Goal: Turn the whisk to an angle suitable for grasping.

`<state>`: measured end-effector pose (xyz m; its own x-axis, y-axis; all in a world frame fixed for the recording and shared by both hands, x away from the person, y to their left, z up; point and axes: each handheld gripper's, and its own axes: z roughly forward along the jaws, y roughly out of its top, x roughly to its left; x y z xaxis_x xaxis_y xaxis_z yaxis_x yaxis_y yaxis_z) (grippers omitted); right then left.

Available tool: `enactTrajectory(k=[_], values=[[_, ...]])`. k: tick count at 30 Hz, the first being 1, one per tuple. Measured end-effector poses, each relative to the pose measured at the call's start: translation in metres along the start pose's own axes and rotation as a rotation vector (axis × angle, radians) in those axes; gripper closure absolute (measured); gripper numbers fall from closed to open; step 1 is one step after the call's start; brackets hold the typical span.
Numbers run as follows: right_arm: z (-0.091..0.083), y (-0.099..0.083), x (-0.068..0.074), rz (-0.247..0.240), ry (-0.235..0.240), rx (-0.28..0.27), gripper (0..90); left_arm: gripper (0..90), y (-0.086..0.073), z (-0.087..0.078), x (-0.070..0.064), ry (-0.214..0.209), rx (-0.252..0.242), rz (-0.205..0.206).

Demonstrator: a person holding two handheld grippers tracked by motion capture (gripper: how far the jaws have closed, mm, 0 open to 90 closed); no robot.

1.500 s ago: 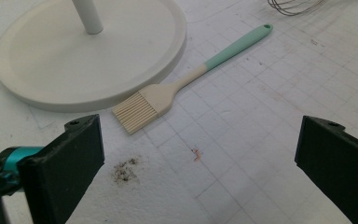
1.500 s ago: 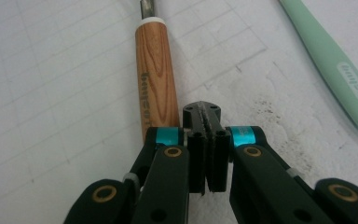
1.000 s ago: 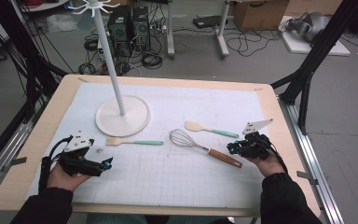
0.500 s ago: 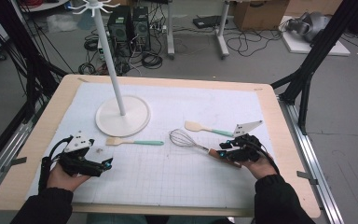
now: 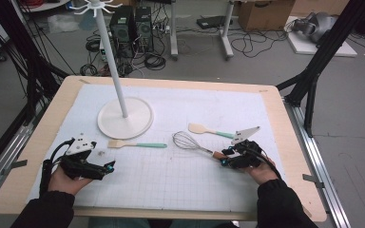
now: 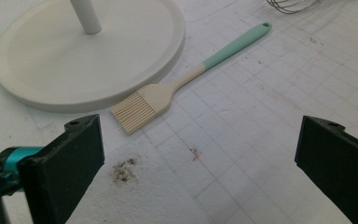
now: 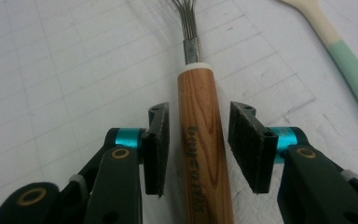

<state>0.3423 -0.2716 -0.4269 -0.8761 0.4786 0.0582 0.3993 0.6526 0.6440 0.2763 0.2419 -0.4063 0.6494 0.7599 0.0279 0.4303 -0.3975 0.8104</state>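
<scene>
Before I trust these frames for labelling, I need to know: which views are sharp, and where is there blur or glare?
High view: soft and low in detail, evenly lit, no glare on the table. Left gripper view: the brush is crisp, and the near tongs of the left gripper look slightly soft. Right gripper view: the whisk handle is sharp at mid-frame, its wires blur toward the top edge, between the right gripper tongs.

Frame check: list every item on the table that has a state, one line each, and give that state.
Right hand-held gripper: open, jaws either side of the whisk handle, small gaps both sides.
Left hand-held gripper: open wide, nothing between its jaws.
Wooden-handled wire whisk: flat on the mat.
Mint-handled pastry brush: flat, untouched.
Mint-handled cream spatula: flat, untouched.
White hook stand: upright.
</scene>
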Motion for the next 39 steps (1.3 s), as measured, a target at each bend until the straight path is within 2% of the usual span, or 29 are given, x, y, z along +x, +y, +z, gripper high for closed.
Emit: enactTrajectory(k=[9,23,39], values=[[0.0069,0.0005,0.0024,-0.029,-0.007,0.032,60.6,1.7,0.0,0.0002,0.0001,-0.001,0.001,0.0],[0.0099,0.0008,0.0019,-0.043,-0.014,0.009,63.0,1.7,0.0,0.0007,0.0,-0.001,0.002,0.0],[0.007,-0.0017,0.0003,-0.045,-0.015,0.013,64.8,1.7,-0.0001,0.0002,0.0001,-0.001,0.001,-0.002]])
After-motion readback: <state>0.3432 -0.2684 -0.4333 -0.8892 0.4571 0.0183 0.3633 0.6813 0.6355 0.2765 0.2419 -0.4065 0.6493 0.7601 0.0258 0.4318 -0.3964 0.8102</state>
